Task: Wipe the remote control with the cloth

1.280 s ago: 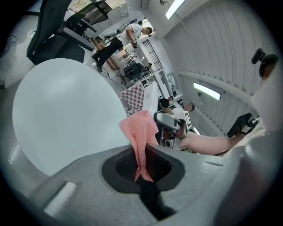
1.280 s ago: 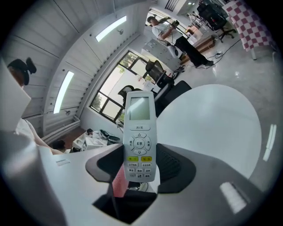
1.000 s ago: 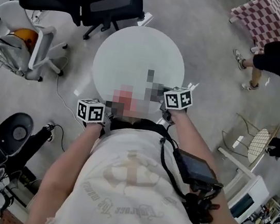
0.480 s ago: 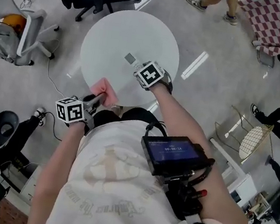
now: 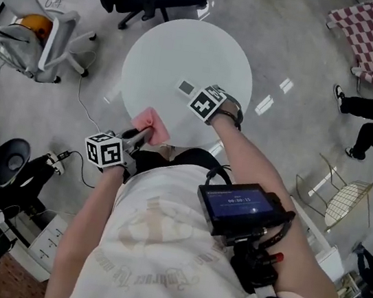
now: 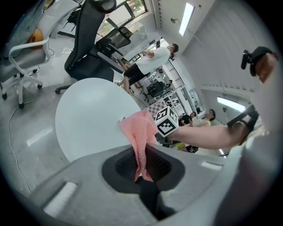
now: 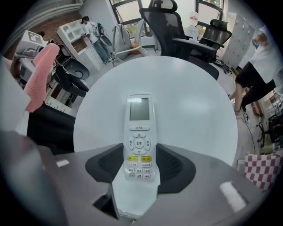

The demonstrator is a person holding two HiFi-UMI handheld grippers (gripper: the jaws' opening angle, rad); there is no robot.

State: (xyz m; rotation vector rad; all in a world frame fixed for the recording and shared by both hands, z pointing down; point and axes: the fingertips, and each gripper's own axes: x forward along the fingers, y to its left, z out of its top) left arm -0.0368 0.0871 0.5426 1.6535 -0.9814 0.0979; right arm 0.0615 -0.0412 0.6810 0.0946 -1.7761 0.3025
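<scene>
Since a second ago the right gripper (image 5: 198,97) has swung out from the near rim of the round white table (image 5: 181,43) and tipped down over the remote control (image 5: 186,87). The remote lies flat, buttons up, near the middle of the tabletop in the head view, while the left gripper (image 5: 138,135) hangs at the table's lower left rim. Its jaws are pinched tight on one end of the pink cloth (image 6: 142,141), which flops limp over them. Soft and light, the cloth will probably fold rather than push, so it wants pressing flat against whatever it wipes. The remote looks like a light, rigid bar of smooth plastic, likely to skate on the glossy top. Its long side edges at the button end seem the best hold, leaving the screen free for wiping. The right jaws stand wide, straddling that button end with a sliver of table showing either side, not visibly pressing it.
</scene>
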